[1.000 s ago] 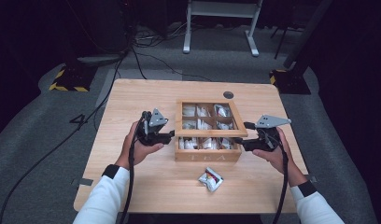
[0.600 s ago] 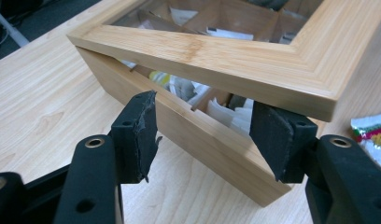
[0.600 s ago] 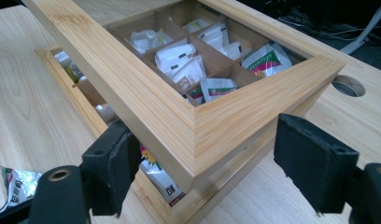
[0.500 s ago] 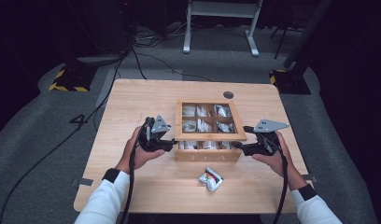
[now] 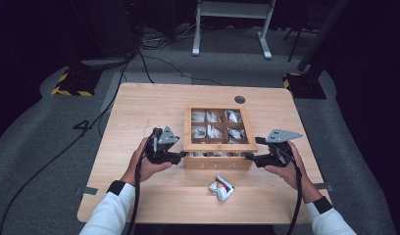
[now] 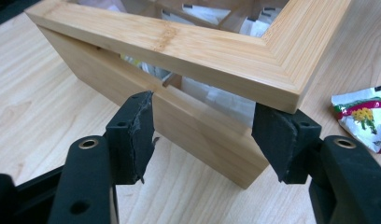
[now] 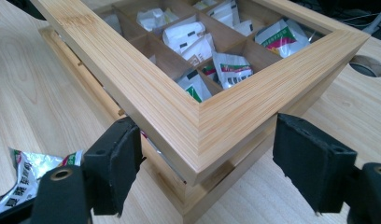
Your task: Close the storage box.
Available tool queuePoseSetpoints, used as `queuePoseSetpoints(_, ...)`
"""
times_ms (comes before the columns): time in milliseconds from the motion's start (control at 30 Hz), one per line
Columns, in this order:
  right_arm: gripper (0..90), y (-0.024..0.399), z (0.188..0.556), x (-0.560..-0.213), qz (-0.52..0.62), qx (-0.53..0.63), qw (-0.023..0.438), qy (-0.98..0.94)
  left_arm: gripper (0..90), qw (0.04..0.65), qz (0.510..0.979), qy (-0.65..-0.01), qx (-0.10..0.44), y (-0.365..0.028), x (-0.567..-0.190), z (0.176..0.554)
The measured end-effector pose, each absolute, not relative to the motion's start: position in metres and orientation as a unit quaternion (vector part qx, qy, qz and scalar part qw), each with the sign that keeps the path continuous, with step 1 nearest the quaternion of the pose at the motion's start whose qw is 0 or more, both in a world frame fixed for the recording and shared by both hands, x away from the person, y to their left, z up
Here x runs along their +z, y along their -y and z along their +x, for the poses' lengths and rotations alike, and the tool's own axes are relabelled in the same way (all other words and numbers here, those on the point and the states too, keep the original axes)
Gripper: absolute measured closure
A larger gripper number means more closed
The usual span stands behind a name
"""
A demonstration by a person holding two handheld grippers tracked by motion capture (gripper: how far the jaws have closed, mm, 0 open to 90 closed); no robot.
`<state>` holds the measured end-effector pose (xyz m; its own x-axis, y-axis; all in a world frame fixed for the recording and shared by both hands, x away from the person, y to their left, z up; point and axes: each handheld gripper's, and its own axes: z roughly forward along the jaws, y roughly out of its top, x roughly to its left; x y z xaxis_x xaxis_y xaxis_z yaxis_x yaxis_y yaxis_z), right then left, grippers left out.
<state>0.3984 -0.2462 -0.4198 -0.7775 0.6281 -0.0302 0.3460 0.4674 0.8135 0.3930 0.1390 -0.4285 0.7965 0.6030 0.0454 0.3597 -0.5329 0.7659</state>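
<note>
Wooden table point(image 5: 139, 112) in a dark room: the left gripper point(image 6: 202, 128), its jaws just opening, straddles the near-left corner of the tea box point(image 5: 217, 164) with pads apart from the wood; the right gripper point(image 7: 205, 158) stands spread about the near-right corner.

The lid point(image 7: 179, 107), ajar, has sunk since a second ago, suggesting closing is nearly done; a loose packet point(image 5: 221, 188) lies at six o'clock from the box.

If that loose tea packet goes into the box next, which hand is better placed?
Probably the right. Its hand-held gripper stands open at the wooden box's front corner, and the tea packet lies on the table slightly toward that side, close to it.
</note>
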Motion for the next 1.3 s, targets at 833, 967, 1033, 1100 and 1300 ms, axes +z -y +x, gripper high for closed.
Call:
queuePoseSetpoints(833, 34.3, 0.25, 0.391, -0.432, 0.297, 0.434, 0.146, -0.838, 35.1, 0.414, 0.862, -0.267, 0.119, -0.131, -0.439, 0.384)
queuePoseSetpoints(967, 32.7, 0.249, 0.39, -0.435, 0.296, 0.428, 0.149, -0.841, 34.8, 0.414, 0.861, -0.269, 0.122, -0.131, -0.44, 0.383)
queuePoseSetpoints(1033, 33.8, 0.249, 0.39, -0.435, 0.295, 0.428, 0.15, -0.841, 34.8, 0.414, 0.861, -0.269, 0.122, -0.131, -0.44, 0.383)
queuePoseSetpoints(1100, 33.8, 0.25, 0.39, -0.435, 0.295, 0.428, 0.15, -0.841, 34.8, 0.415, 0.861, -0.268, 0.122, -0.13, -0.44, 0.384)
queuePoseSetpoints(1300, 33.5, 0.249, 0.39, -0.435, 0.291, 0.425, 0.152, -0.844, 35.1, 0.411, 0.861, -0.269, 0.13, -0.13, -0.438, 0.383)
